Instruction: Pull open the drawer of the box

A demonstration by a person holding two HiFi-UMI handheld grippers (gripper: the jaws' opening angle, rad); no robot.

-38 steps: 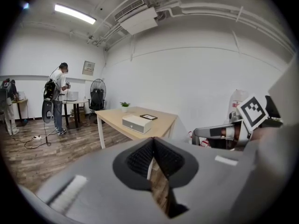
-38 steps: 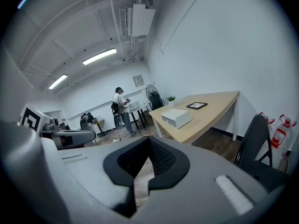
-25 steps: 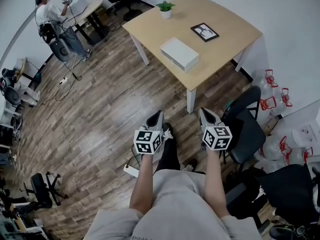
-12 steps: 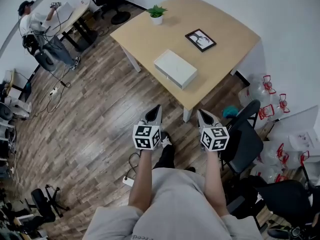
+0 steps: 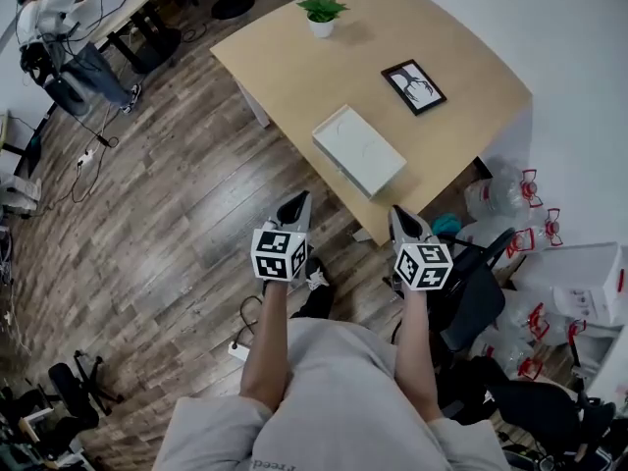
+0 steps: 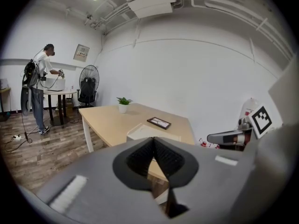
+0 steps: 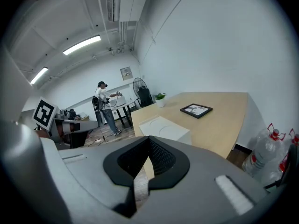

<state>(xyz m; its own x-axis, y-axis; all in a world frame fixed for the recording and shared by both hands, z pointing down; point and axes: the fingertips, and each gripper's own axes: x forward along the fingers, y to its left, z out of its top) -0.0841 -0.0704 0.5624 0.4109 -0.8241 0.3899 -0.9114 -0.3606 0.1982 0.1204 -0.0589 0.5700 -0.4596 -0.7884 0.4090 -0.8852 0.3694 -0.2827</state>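
I read both grippers as closed and empty. In the left gripper view, the left gripper [image 6: 153, 140] has its two jaws pressed together at the tips, with nothing between them. In the right gripper view, the right gripper [image 7: 148, 139] shows the same condition: jaws meeting at the tips, nothing held.

In the head view, I see both grippers held side by side at arm's length over the wooden floor [image 5: 177, 224], pointing toward the table [image 5: 304, 62]. Neither gripper touches anything.

The box [image 5: 358, 150] is white and flat. It lies on the table close to the near edge, ahead of the grippers and roughly between their two lines of aim, apart from both. The drawer front is too small for me to make out in any view; the box appears closed.

Other items on the table:
- a picture frame [image 5: 413, 86], lying flat beyond the box;
- a potted plant [image 5: 322, 13], near the far edge.

A dark chair [image 5: 476, 287] stands just right of the right gripper. A person [image 5: 54, 27] stands at another desk, well away at far left.
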